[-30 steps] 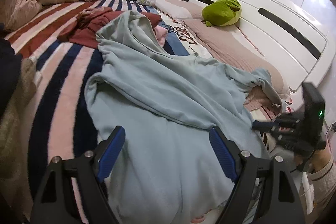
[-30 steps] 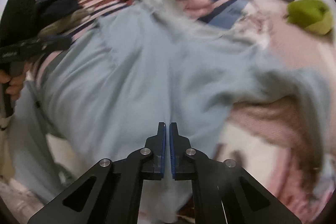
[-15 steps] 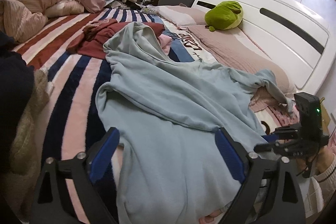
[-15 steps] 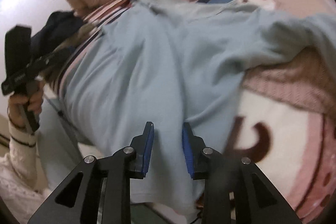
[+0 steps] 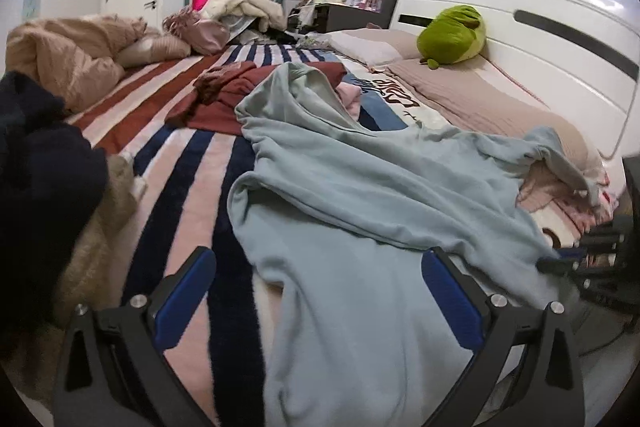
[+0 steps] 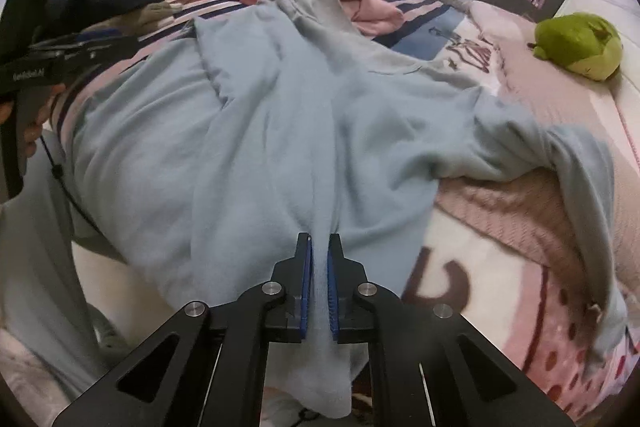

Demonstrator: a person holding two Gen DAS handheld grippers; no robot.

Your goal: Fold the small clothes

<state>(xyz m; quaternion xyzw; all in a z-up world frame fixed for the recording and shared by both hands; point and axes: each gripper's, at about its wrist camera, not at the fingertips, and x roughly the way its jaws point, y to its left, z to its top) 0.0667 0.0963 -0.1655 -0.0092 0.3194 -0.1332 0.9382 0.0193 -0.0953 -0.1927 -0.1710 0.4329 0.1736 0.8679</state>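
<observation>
A light blue sweatshirt [image 5: 360,195] lies spread and rumpled across the striped bed cover, its hem hanging over the near bed edge; it also fills the right wrist view [image 6: 260,131]. My left gripper [image 5: 320,291] is wide open just above the hem, holding nothing. My right gripper [image 6: 319,267] is nearly closed, with a fold of the hem between its blue pads [image 6: 306,287]. The right gripper shows at the right edge of the left wrist view [image 5: 592,259], and the left gripper shows at the left of the right wrist view [image 6: 60,59].
A dark red garment [image 5: 248,95] and a pink one [image 5: 352,99] lie beyond the sweatshirt. A dark navy garment [image 5: 36,163] is piled at left over a beige one [image 5: 100,227]. A green plush [image 5: 452,35] sits by the white headboard [image 5: 540,39]. A tan duvet [image 5: 68,55] lies far left.
My right gripper opened slightly, then closed around the sweatshirt's hem. My left gripper drew back and stayed open. The sweatshirt lies flatter on the bed.
</observation>
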